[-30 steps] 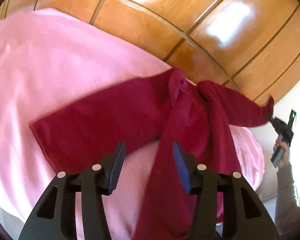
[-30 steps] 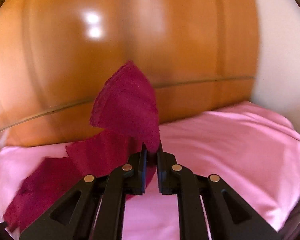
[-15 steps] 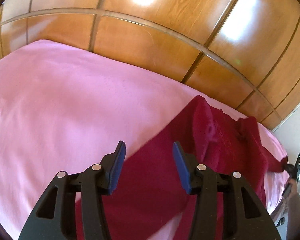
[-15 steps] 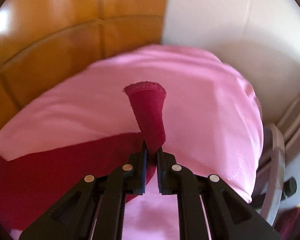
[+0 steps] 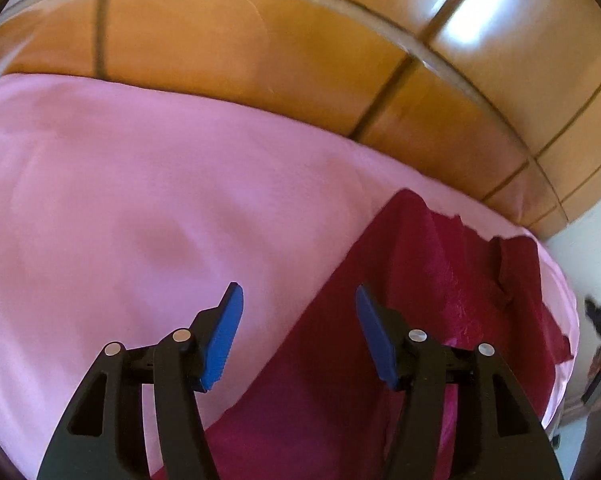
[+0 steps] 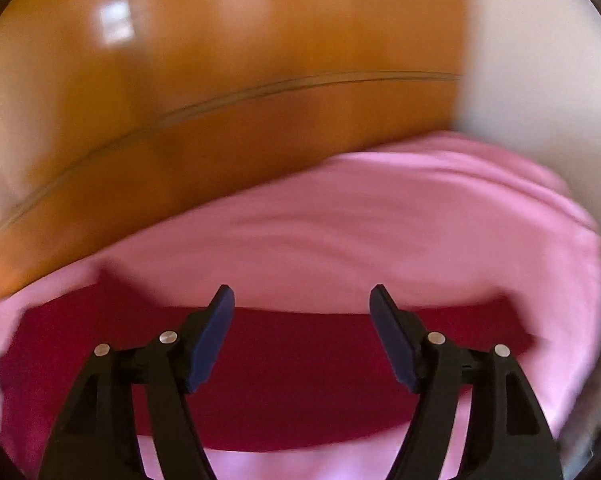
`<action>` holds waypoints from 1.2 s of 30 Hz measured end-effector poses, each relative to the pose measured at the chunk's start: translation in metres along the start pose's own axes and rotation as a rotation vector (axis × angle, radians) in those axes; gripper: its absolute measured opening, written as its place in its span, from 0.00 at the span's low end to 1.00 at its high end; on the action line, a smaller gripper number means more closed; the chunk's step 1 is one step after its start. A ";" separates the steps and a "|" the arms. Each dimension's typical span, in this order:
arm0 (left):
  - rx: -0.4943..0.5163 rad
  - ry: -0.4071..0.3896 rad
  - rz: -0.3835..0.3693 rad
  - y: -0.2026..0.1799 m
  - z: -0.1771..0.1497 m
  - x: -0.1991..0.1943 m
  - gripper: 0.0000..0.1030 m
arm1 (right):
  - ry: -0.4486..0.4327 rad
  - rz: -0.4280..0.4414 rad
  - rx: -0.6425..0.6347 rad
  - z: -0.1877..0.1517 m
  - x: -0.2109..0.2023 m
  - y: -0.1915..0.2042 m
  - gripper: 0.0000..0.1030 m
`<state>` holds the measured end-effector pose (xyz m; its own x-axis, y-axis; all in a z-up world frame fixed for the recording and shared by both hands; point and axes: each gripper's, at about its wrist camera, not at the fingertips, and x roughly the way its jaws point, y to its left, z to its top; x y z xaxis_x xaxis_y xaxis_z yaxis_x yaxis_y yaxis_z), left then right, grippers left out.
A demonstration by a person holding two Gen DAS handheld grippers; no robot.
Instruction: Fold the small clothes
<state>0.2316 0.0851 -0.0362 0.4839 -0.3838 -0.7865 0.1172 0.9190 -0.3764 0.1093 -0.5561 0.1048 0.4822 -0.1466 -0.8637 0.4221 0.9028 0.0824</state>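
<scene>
A dark red garment (image 5: 420, 320) lies spread on the pink bed sheet (image 5: 140, 220), running from the bottom centre to the right in the left wrist view. My left gripper (image 5: 298, 328) is open and empty, above the garment's left edge. In the right wrist view the garment (image 6: 300, 360) lies flat as a wide band across the sheet (image 6: 380, 232). My right gripper (image 6: 302, 328) is open and empty just above it. The right wrist view is blurred by motion.
Glossy wooden wardrobe panels (image 5: 260, 48) rise behind the bed. A white wall (image 6: 540, 80) stands at the right. The person's hand with the other gripper (image 5: 600, 344) shows at the bed's far right edge.
My right gripper has let go of the garment's sleeve and opened wide. The garment has dropped flat on the sheet. My left gripper stays open and has shifted slightly.
</scene>
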 end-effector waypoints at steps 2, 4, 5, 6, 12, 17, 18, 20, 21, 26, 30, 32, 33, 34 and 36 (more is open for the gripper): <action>0.019 0.019 -0.034 -0.009 0.006 0.012 0.56 | 0.038 0.143 -0.091 0.009 0.018 0.052 0.68; 0.020 0.054 -0.076 -0.015 0.012 0.025 0.56 | 0.079 0.239 -0.153 0.016 0.036 0.097 0.68; 0.028 0.066 -0.082 -0.019 0.013 0.030 0.49 | 0.109 0.288 -0.182 0.020 0.048 0.119 0.68; 0.044 0.086 -0.091 -0.023 0.012 0.036 0.35 | 0.120 0.299 -0.195 0.023 0.054 0.131 0.68; 0.156 0.062 -0.068 -0.039 -0.001 0.040 0.02 | 0.255 0.287 -0.331 0.032 0.115 0.201 0.69; 0.111 -0.067 -0.076 -0.019 -0.003 -0.004 0.02 | 0.429 0.205 -0.509 0.019 0.147 0.224 0.12; 0.103 -0.091 -0.073 -0.014 -0.002 -0.014 0.02 | 0.440 0.204 -0.528 0.018 0.147 0.224 0.11; 0.095 -0.132 -0.060 -0.004 0.001 -0.034 0.02 | 0.420 0.219 -0.592 0.018 0.137 0.227 0.09; 0.095 -0.149 -0.052 -0.001 0.002 -0.041 0.02 | 0.413 0.220 -0.604 0.018 0.134 0.227 0.08; 0.055 -0.255 0.037 0.018 0.016 -0.078 0.01 | 0.249 0.221 -0.589 0.033 0.110 0.237 0.08; 0.000 -0.295 0.143 0.035 0.041 -0.083 0.01 | 0.142 0.224 -0.551 0.036 0.106 0.260 0.08; -0.013 -0.285 0.224 0.043 0.055 -0.073 0.01 | 0.110 0.209 -0.543 0.028 0.113 0.277 0.08; -0.015 -0.275 0.256 0.047 0.059 -0.069 0.01 | 0.106 0.199 -0.534 0.024 0.120 0.283 0.08; -0.029 -0.253 0.296 0.054 0.063 -0.060 0.01 | 0.103 0.181 -0.523 0.019 0.130 0.291 0.08; -0.018 -0.216 0.377 0.057 0.069 -0.043 0.01 | 0.101 0.149 -0.507 0.008 0.148 0.298 0.10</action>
<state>0.2771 0.1605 0.0101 0.6608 0.0079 -0.7505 -0.1168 0.9888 -0.0925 0.3129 -0.3117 0.0055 0.4220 0.0152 -0.9065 -0.0807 0.9965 -0.0208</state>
